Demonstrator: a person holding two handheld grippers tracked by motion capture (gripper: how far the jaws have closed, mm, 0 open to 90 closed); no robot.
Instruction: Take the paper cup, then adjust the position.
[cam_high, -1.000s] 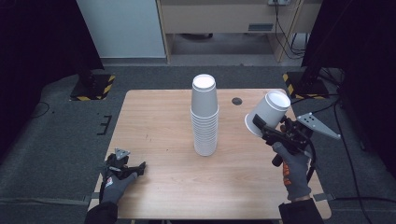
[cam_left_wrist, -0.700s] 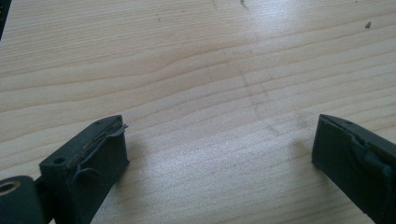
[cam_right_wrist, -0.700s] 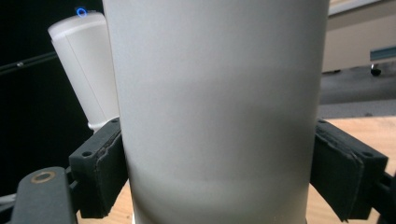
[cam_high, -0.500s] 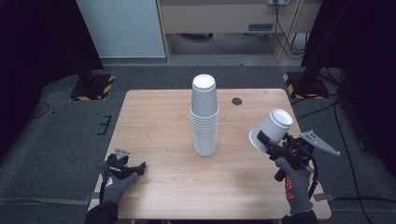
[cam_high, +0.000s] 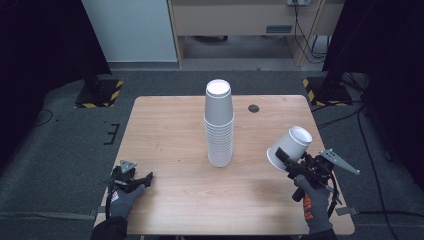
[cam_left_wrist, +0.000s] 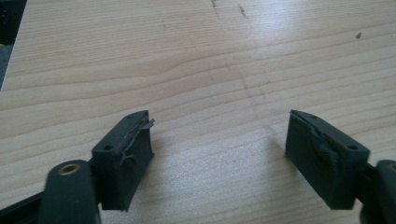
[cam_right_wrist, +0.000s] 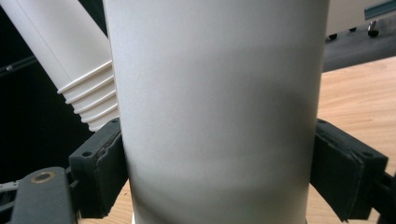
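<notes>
One white paper cup (cam_high: 291, 147) is off the stack (cam_high: 219, 125) mid-tabletop, clamped tilted in the right gripper (cam_high: 283, 159) above the right edge, not yet set down, while the left gripper (cam_high: 146, 177), jaws just narrowing on nothing, rests near the front-left corner.

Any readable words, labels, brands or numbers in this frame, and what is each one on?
None can be read.
White paper cup held in the right claw: plain, no print.
Stack of white paper cups: plain.
Light wooden table: bare wood grain.
Orange patch on the grey glove: too blurred to tell.
</notes>
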